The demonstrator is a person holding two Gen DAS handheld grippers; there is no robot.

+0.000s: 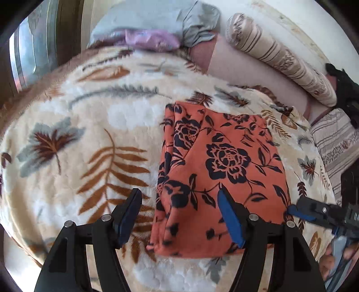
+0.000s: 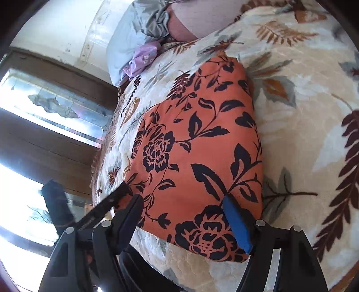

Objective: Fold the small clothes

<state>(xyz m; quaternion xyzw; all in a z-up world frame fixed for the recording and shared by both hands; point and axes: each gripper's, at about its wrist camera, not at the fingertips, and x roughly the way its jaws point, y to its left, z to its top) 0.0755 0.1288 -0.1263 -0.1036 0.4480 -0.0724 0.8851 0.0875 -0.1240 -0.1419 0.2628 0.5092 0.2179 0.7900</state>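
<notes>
An orange garment with a dark floral print (image 1: 215, 170) lies folded into a rectangle on a cream leaf-patterned blanket (image 1: 89, 125). My left gripper (image 1: 179, 200) is open just above the garment's near left part, one finger over the blanket, the other over the cloth. The right gripper (image 1: 298, 211) shows at the garment's right edge in the left wrist view. In the right wrist view the same garment (image 2: 197, 146) fills the middle, and my right gripper (image 2: 181, 204) is open over its near edge, holding nothing.
A grey pillow (image 1: 157, 20) and a lilac cloth (image 1: 150, 40) lie at the head of the bed. A striped bolster (image 1: 276, 58) lies at the right. A wooden window frame (image 2: 56, 139) stands beside the bed.
</notes>
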